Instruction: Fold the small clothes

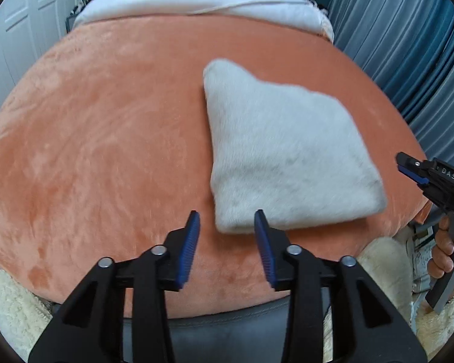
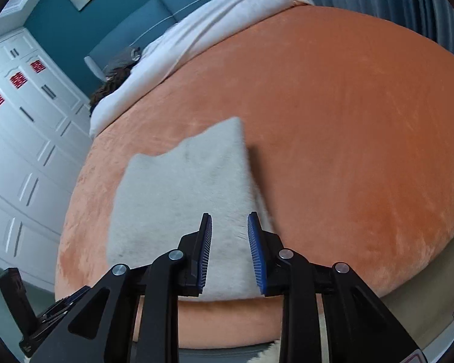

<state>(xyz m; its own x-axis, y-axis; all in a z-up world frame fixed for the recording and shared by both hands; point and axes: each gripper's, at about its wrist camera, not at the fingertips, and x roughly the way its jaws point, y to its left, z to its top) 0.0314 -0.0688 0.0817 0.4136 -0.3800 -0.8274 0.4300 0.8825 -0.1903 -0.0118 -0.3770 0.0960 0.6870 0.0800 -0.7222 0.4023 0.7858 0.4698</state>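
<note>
A small pale grey fluffy garment (image 1: pixel 284 148) lies folded into a rough square on the orange plush bedcover (image 1: pixel 106 139). My left gripper (image 1: pixel 227 220) is open and empty, just off the garment's near left corner. My right gripper (image 2: pixel 229 222) is open and empty, held above the garment (image 2: pixel 181 199) near its right edge. In the left wrist view the right gripper (image 1: pixel 408 169) shows at the far right, held by a hand, beside the garment's right edge.
A white duvet (image 1: pixel 196 0) lies bunched at the far end of the bed. White wardrobe doors (image 2: pixel 21 139) stand to the left, blue curtains (image 1: pixel 408 54) to the right. A cream fleece rug (image 1: pixel 15 311) lies below the bed's near edge.
</note>
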